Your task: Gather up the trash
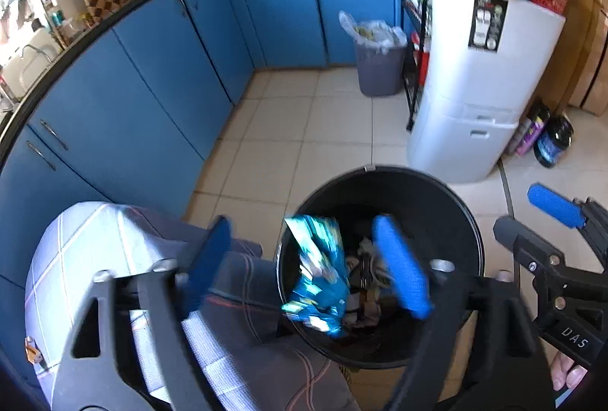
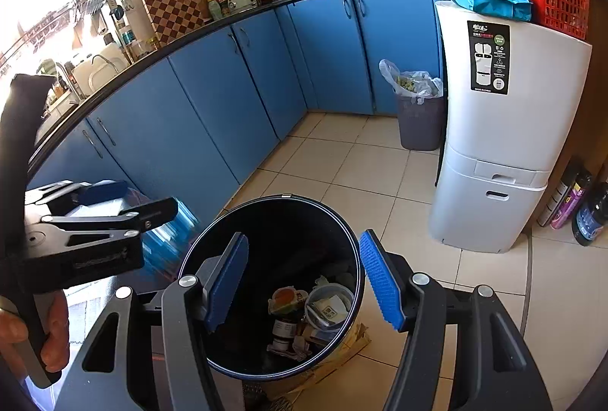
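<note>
My left hand-held gripper (image 1: 307, 270) gapes wide over the black bin (image 1: 452, 205); blue wrapper (image 1: 319, 278) loose between its fingers. Right hand-held gripper (image 2: 304, 281) half open, empty.

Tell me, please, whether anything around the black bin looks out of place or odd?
Yes: a blue snack wrapper hangs blurred and tilted at the black bin rim, between the open left gripper pads and touching neither. Flattened cardboard pokes out beneath the bin.
</note>
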